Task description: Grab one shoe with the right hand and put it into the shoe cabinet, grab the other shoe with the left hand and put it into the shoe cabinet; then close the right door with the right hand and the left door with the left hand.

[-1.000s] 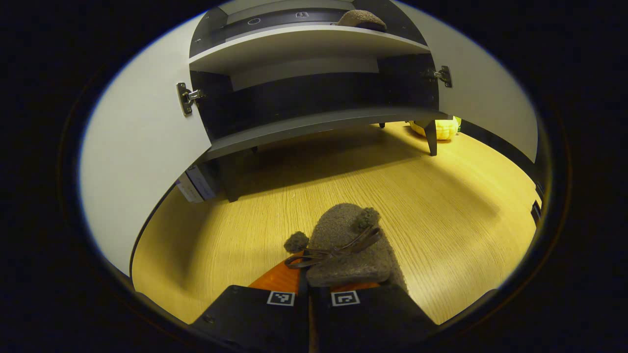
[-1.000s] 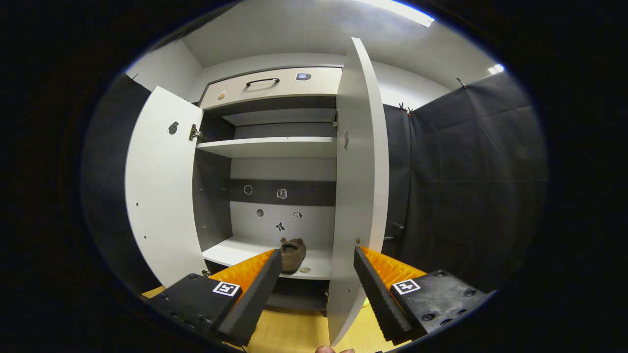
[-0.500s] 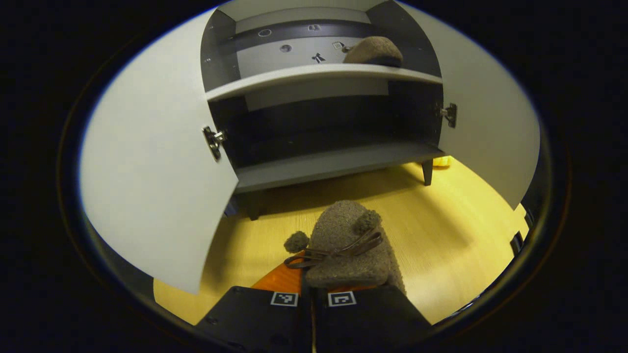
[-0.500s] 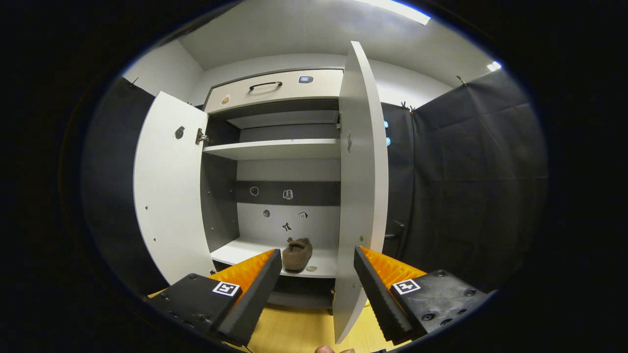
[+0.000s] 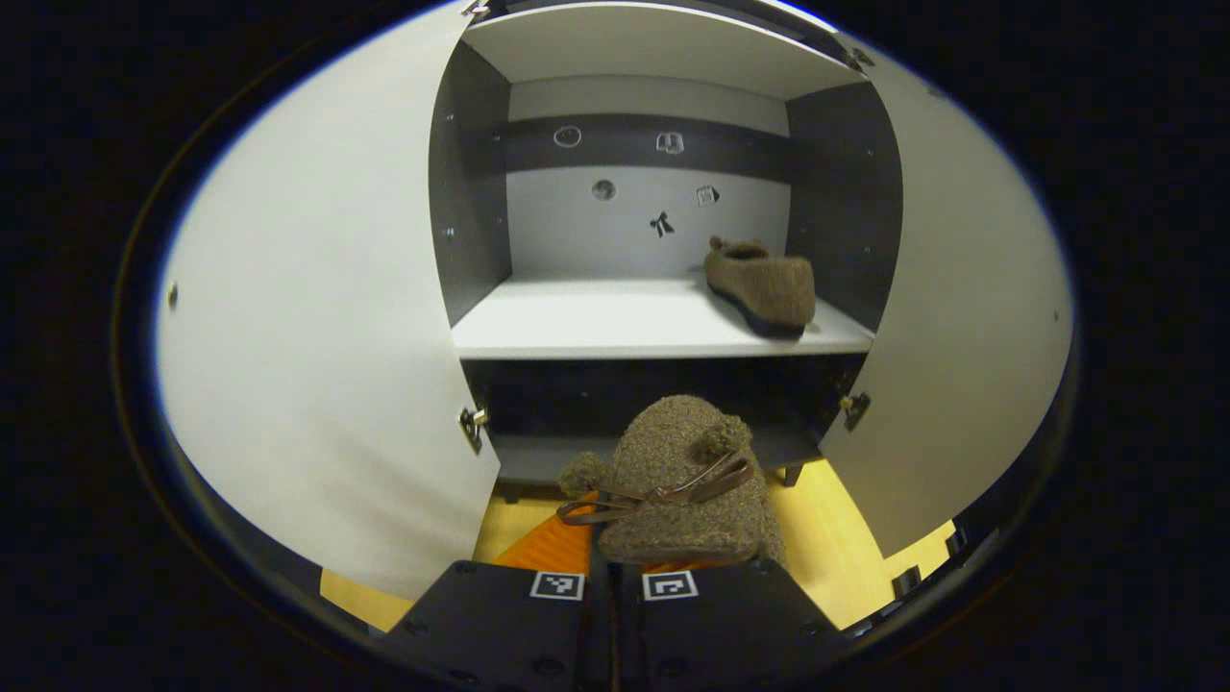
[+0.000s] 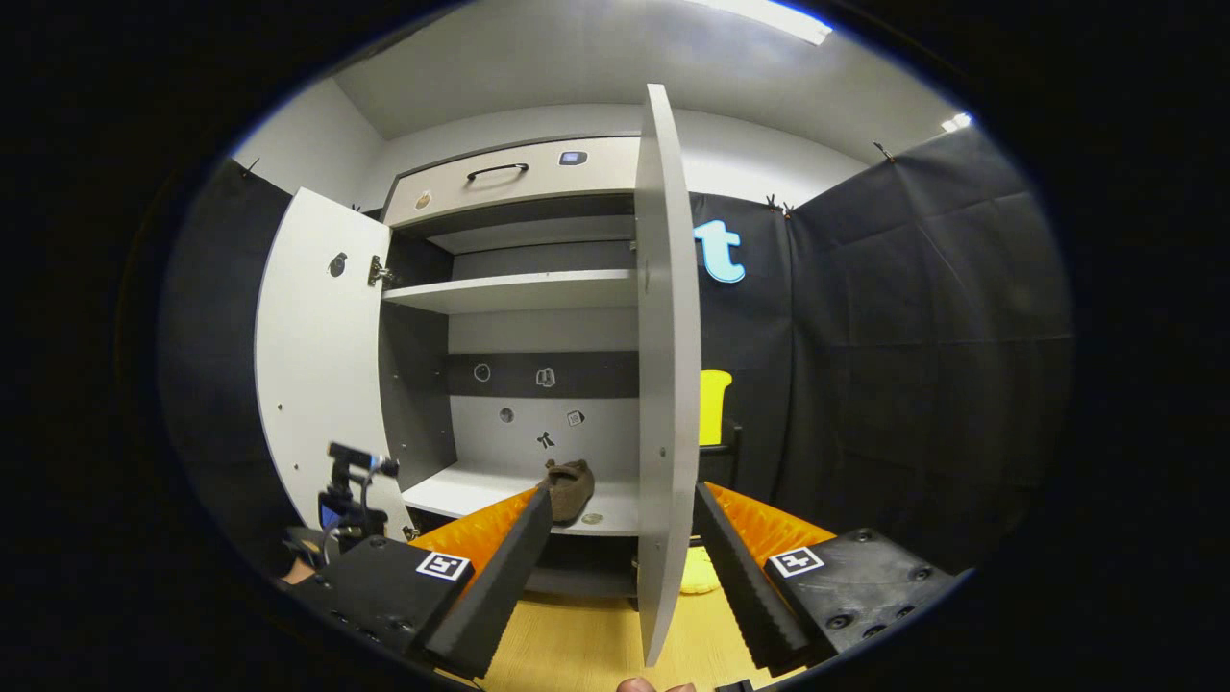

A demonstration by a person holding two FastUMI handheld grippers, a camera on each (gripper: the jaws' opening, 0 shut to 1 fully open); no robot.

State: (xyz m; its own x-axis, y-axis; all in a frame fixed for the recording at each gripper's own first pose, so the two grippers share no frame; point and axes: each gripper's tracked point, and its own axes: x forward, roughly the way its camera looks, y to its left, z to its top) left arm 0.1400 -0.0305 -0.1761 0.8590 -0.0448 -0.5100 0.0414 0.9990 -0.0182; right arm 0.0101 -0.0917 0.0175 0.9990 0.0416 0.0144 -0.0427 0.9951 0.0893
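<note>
**Second shoe held before the open cabinet**

The left gripper is clenched on a fuzzy brown shoe – toe forward, bow on top – held in front of the shoe cabinet, just below its white shelf. The other shoe lies on that shelf at the right side. Both doors stand open. The right gripper is released, fingers spread, with the right door edge-on between them.
</note>
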